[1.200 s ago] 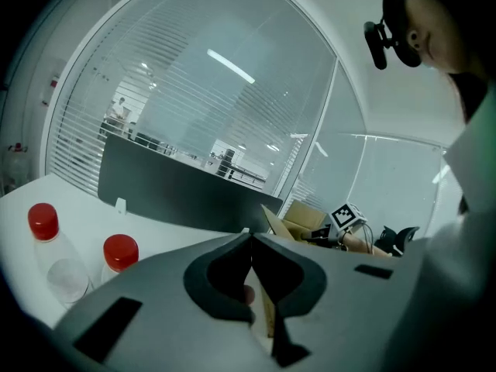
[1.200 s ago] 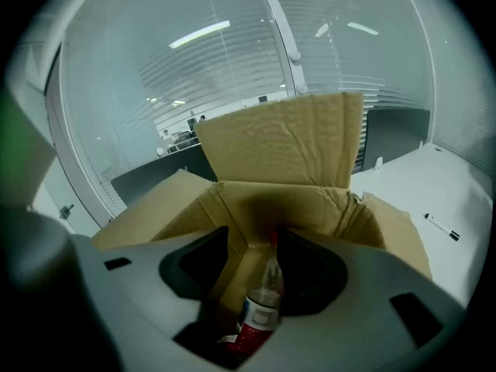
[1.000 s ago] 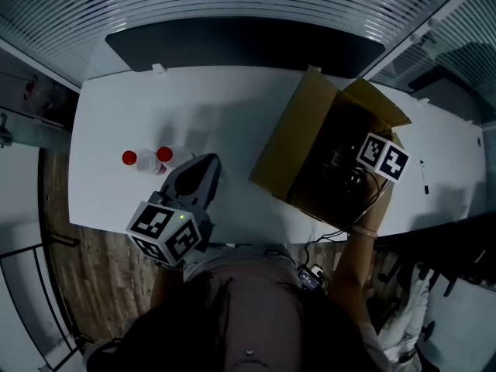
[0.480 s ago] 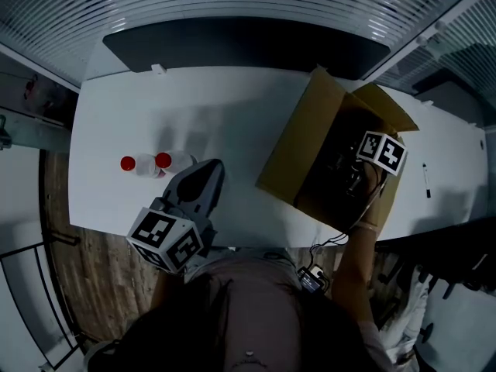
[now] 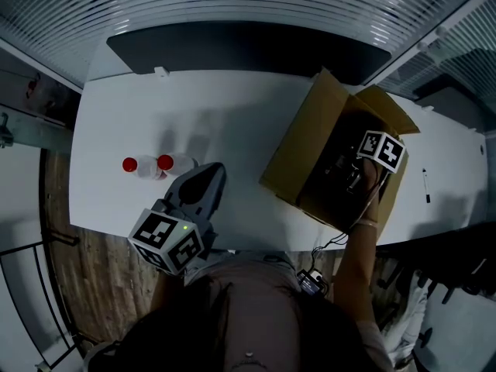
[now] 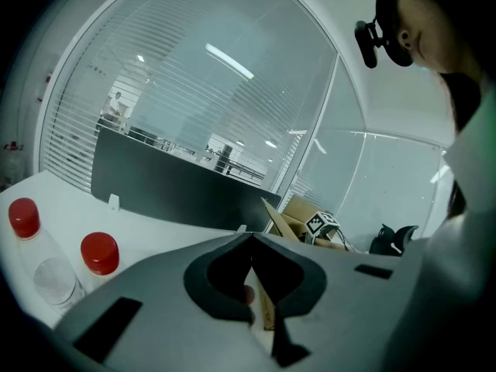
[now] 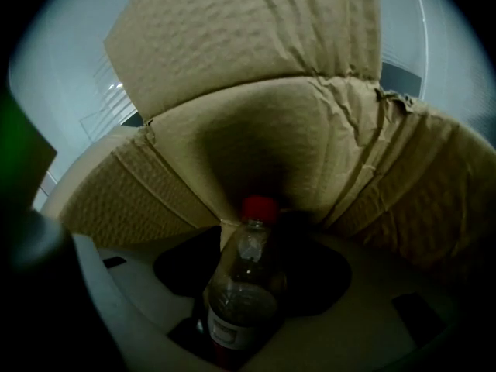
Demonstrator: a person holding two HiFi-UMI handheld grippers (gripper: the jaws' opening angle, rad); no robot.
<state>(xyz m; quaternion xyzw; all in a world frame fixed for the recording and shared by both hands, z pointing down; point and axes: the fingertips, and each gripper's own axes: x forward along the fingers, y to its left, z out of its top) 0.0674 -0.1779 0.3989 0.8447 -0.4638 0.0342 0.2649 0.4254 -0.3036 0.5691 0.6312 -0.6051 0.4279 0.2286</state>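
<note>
My right gripper is shut on a clear plastic bottle with a red cap and a red label. It holds the bottle upright, low inside the open cardboard box. In the head view that gripper reaches into the box at the table's right. My left gripper is shut with nothing in it. It hovers over the white table just right of two clear red-capped bottles. In the left gripper view these two bottles stand at the lower left.
A dark panel runs along the table's far edge, with glass walls and blinds behind it. A black pen lies on the table right of the box. Cables hang off the near edge. A person's head with a camera shows in the left gripper view.
The right gripper has sunk deeper into the box with the bottle, so cardboard now fills its view. The left gripper has turned slightly right, away from the two bottles.
</note>
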